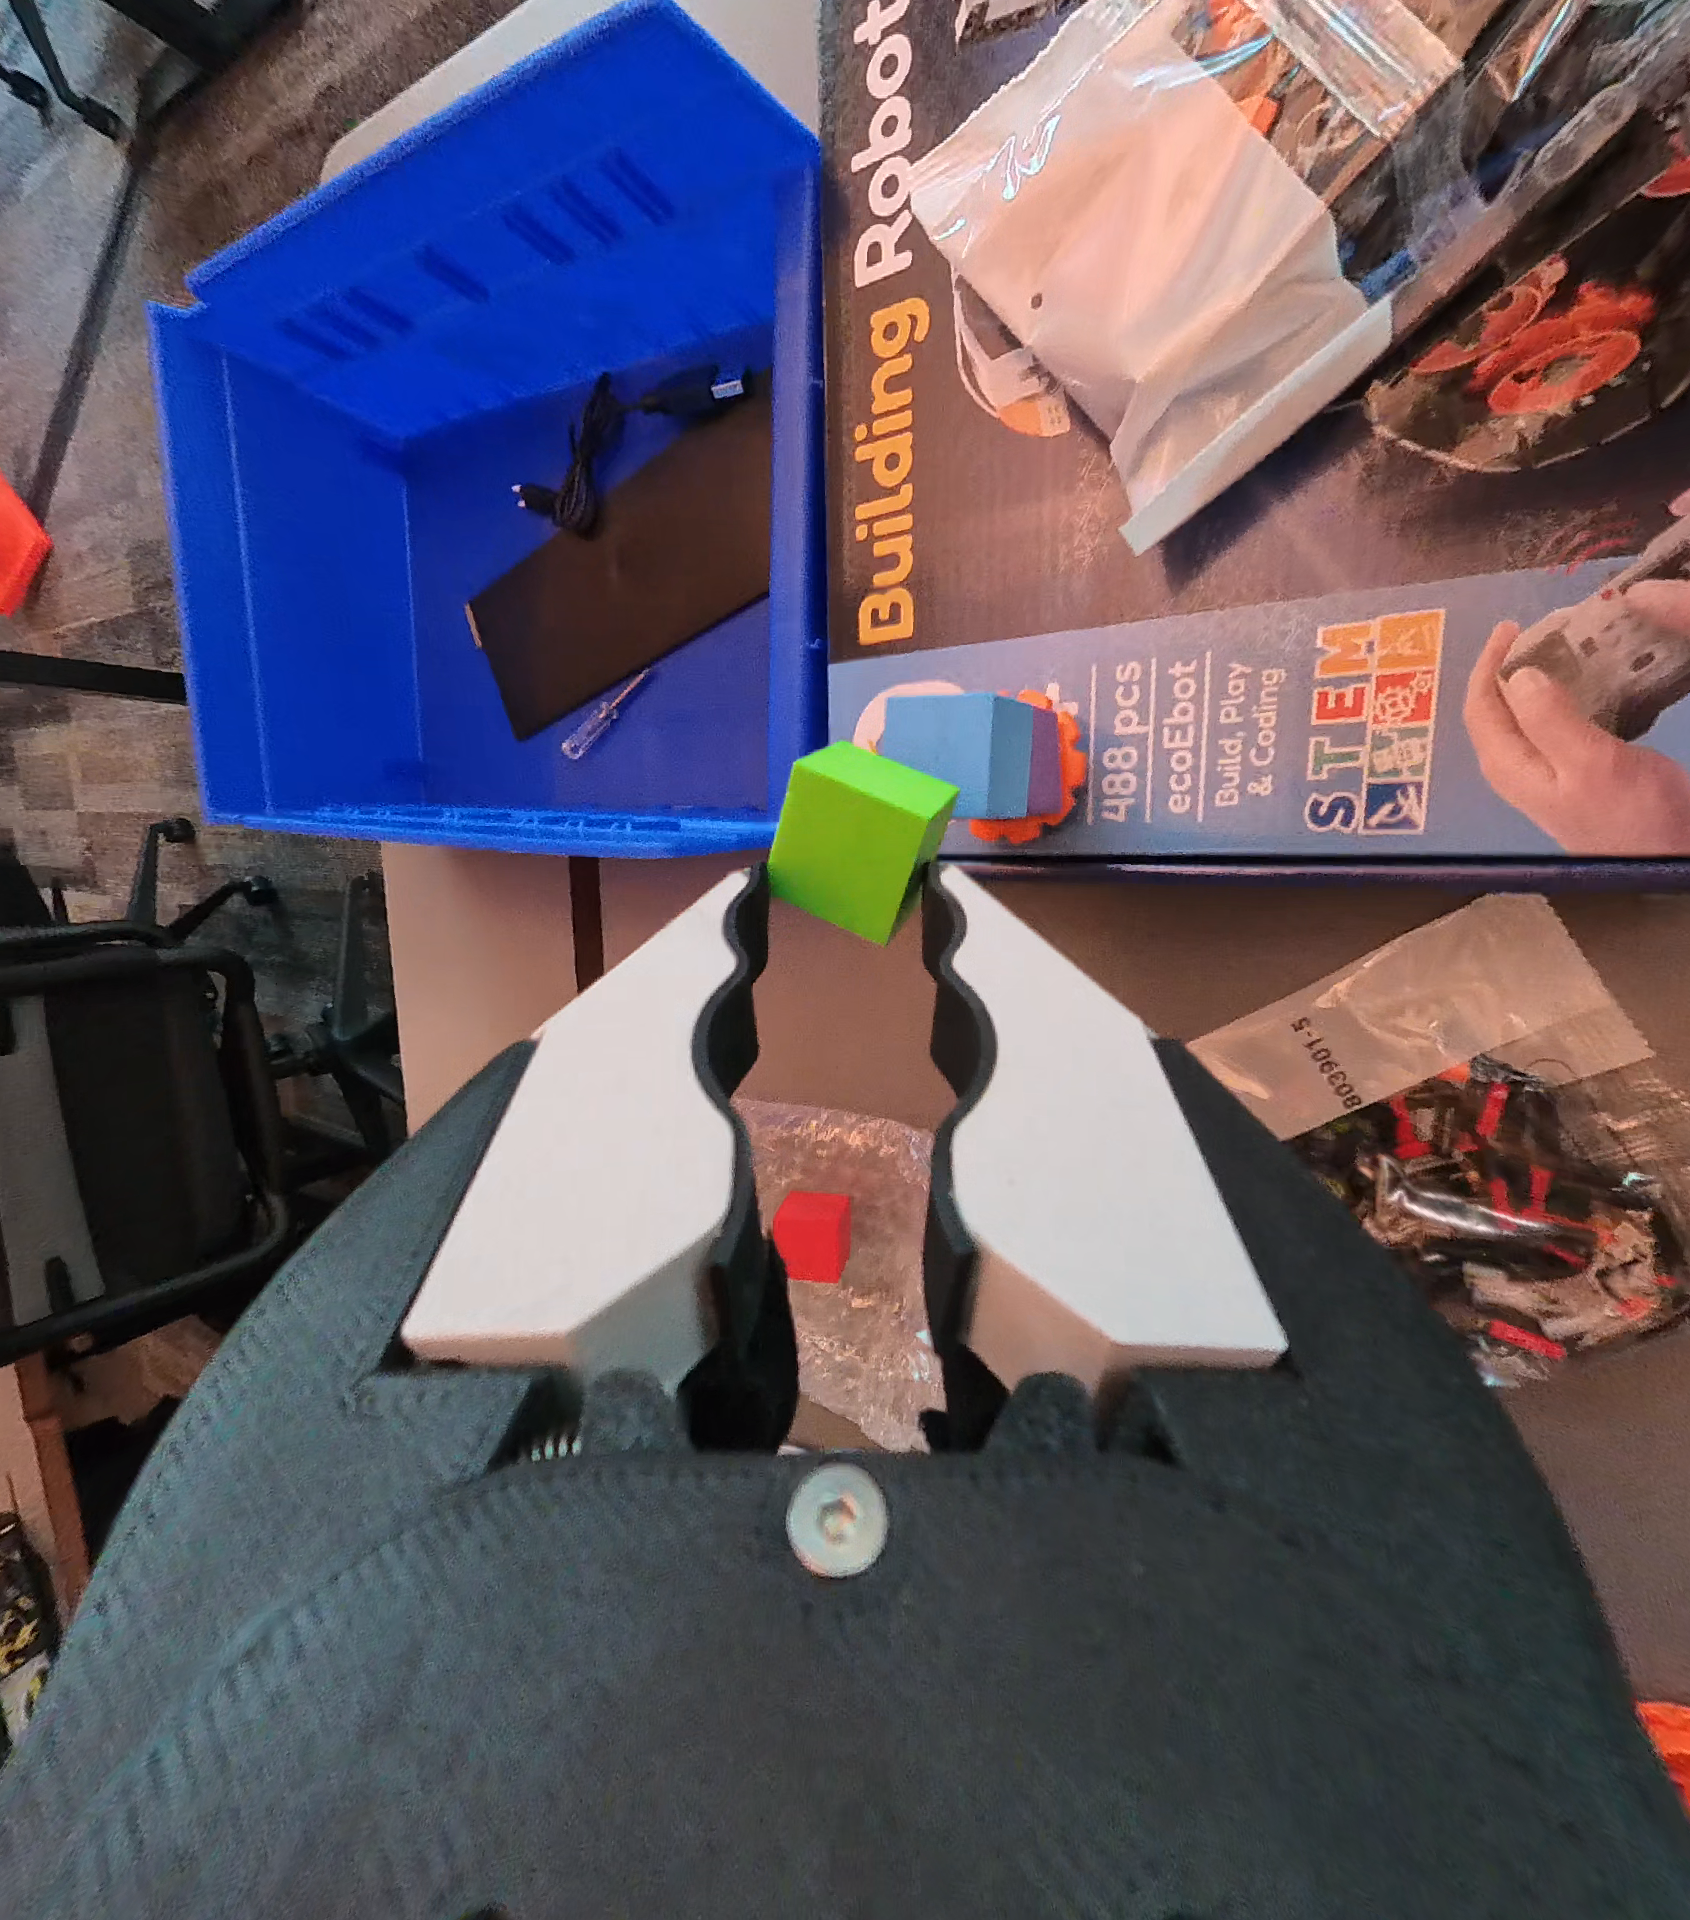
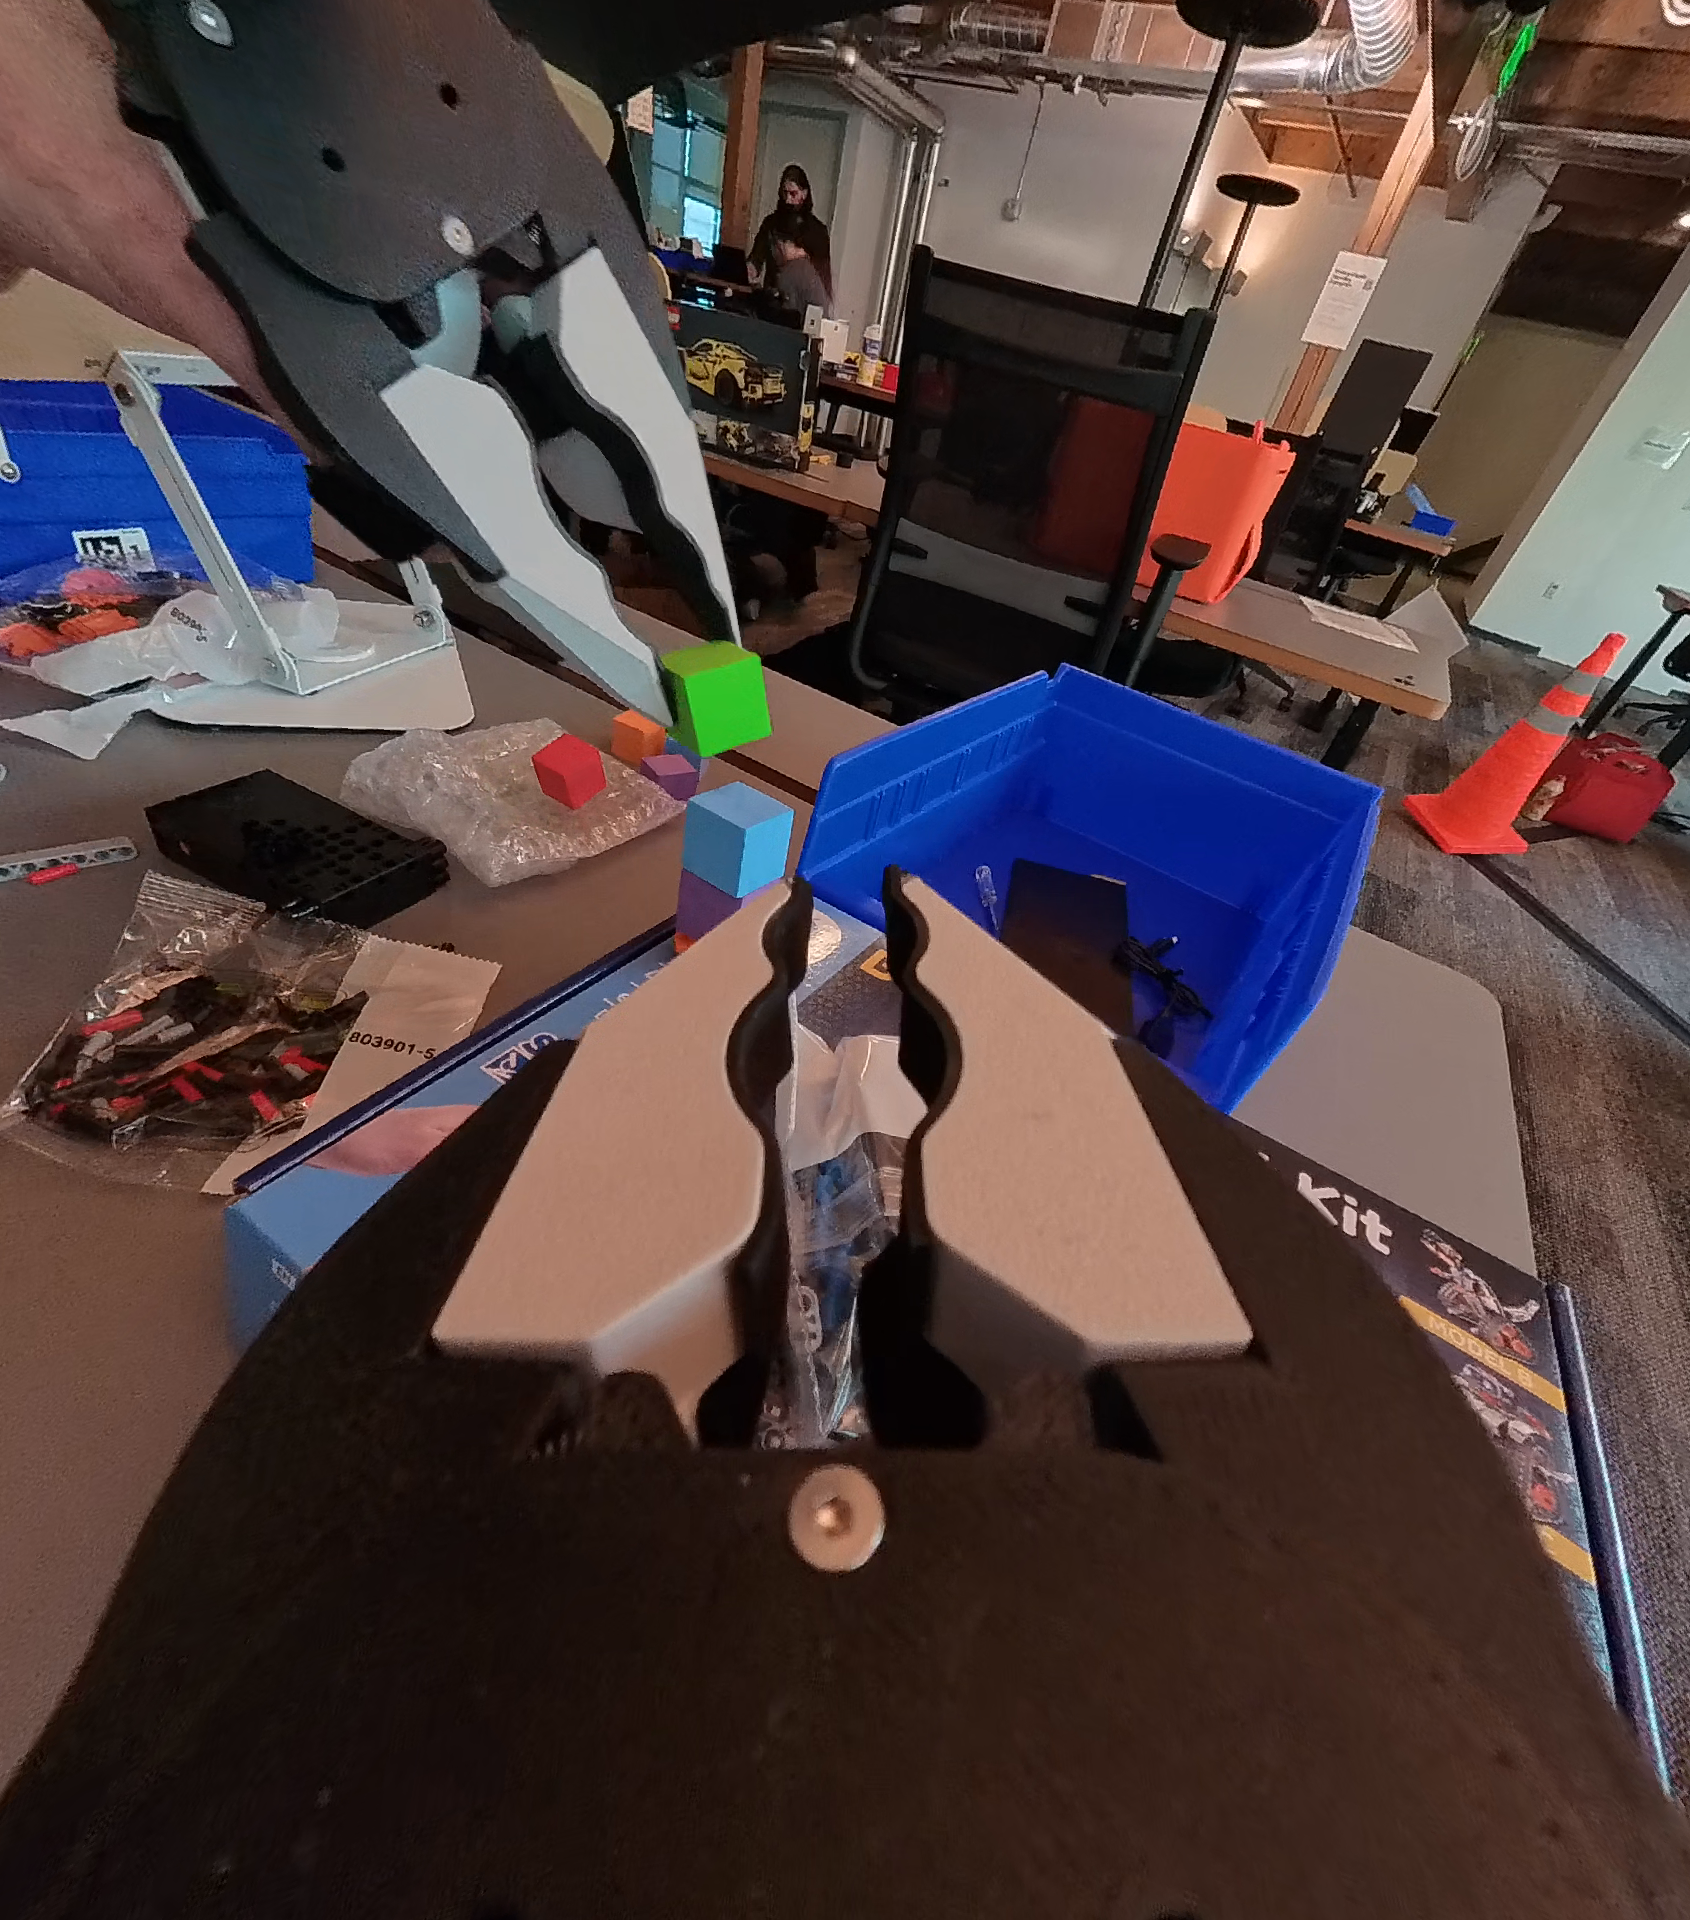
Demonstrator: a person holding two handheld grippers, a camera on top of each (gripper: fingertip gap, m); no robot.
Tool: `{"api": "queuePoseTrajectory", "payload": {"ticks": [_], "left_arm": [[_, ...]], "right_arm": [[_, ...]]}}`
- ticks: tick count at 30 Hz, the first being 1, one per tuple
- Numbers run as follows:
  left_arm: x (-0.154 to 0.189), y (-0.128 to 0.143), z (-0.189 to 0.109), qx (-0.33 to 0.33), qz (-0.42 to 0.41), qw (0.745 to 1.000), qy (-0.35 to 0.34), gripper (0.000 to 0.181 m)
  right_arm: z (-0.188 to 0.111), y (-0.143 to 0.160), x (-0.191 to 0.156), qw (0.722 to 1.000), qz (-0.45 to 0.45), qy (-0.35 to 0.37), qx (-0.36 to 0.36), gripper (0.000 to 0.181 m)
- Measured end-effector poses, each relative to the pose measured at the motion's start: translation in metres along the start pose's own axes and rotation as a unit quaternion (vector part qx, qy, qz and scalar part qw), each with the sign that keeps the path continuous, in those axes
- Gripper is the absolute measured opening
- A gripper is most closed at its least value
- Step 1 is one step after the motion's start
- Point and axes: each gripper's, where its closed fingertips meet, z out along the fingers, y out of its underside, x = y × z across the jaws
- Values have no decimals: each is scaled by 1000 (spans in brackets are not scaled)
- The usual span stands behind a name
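Green cube [image 1: 860,854] sits pinched in our left claw [image 1: 846,883], above the blue cube [image 2: 737,837] beside the bin [image 2: 1090,831]; our right claw [image 2: 839,896] hovers narrow, empty.

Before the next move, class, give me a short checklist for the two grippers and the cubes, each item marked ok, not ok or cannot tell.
1. Left gripper shut on green cube: ok, pinched at the fingertips.
2. Cube square in the grip: not ok, it sits tilted.
3. Cube lifted off the table: ok, it hangs in the air in the right wrist view.
4. Stack standing: ok, blue cube rests on purple cube, on the box.
5. Right gripper empty: ok, narrow gap, nothing between the fingers.
6. Bin has room: ok, only a dark slab, cable and small tool inside.
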Motion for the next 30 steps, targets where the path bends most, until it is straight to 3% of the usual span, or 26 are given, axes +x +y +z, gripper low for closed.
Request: {"api": "queuePoseTrajectory", "payload": {"ticks": [16, 22, 25, 30], "left_arm": [[9, -10, 16, -19, -28, 999, 24, 28], [0, -3, 0, 15, -38, 999, 6, 40], [-8, 26, -13, 36, -85, 996, 6, 42], [-16, 139, 21, -73, -114, 991, -9, 42]], "right_arm": [[0, -2, -2, 1000, 0, -2, 3, 13], [0, -2, -2, 1000, 1, -2, 5, 12], [0, -3, -2, 1000, 1, -3, 6, 13], [1, -2, -7, 1000, -2, -9, 3, 13]]}}
